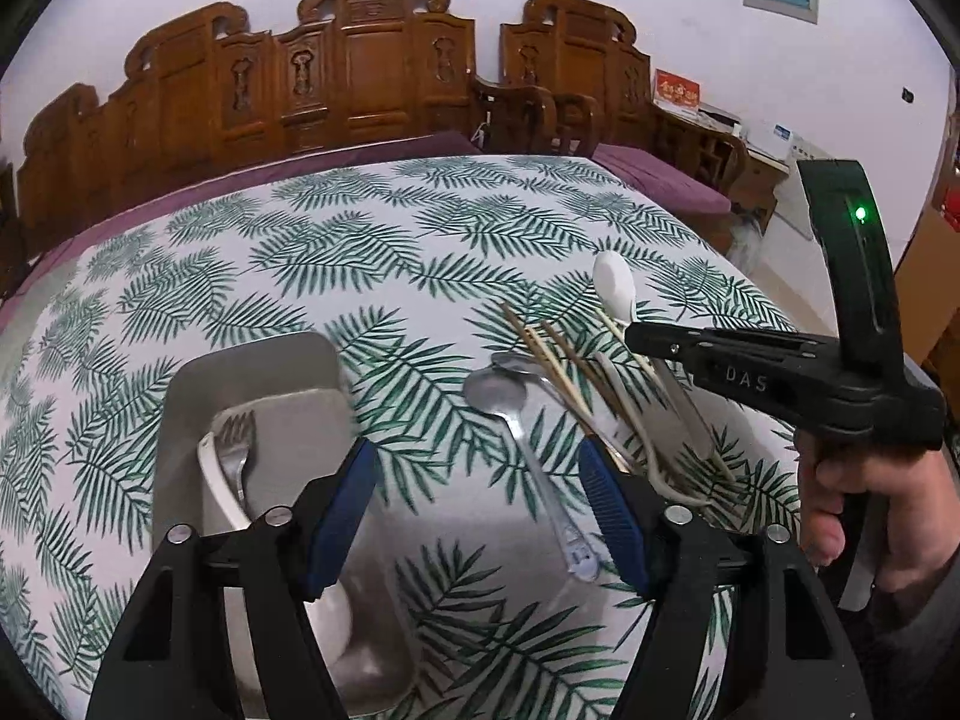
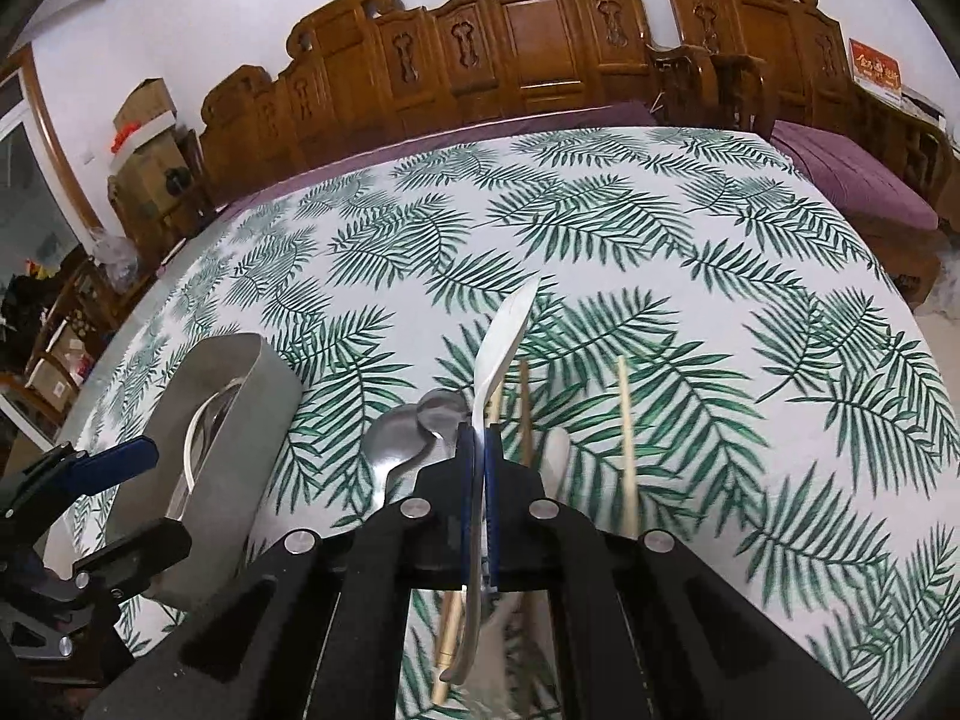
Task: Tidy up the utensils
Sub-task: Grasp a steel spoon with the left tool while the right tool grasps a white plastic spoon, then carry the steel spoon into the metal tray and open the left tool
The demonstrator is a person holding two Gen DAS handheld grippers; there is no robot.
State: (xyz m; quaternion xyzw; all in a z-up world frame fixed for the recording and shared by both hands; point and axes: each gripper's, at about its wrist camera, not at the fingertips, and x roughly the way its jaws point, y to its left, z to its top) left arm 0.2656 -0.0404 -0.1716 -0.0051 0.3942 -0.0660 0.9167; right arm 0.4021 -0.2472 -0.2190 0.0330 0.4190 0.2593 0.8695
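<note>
Here, white spoon [image 2: 503, 339] lengthwise in right gripper [image 2: 478, 438], bowl forward.

The table is covered by a matt cloth [image 1: 372, 276] printed with green fronds. The tray [image 1: 252, 372] is seen as dull grey metal, the spoons [image 1: 501, 396] and fork [image 1: 237, 444] as polished steel. The chopsticks [image 1: 558, 360] look like pale bare wood. Ribbed blue pads [image 1: 342, 510] are fitted to matt black plastic fingers. Carved, varnished wood forms the bench [image 2: 528, 42].

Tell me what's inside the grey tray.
In the grey tray: a metal fork, a white handle and a white spoon bowl. The left gripper covers the rest.
</note>
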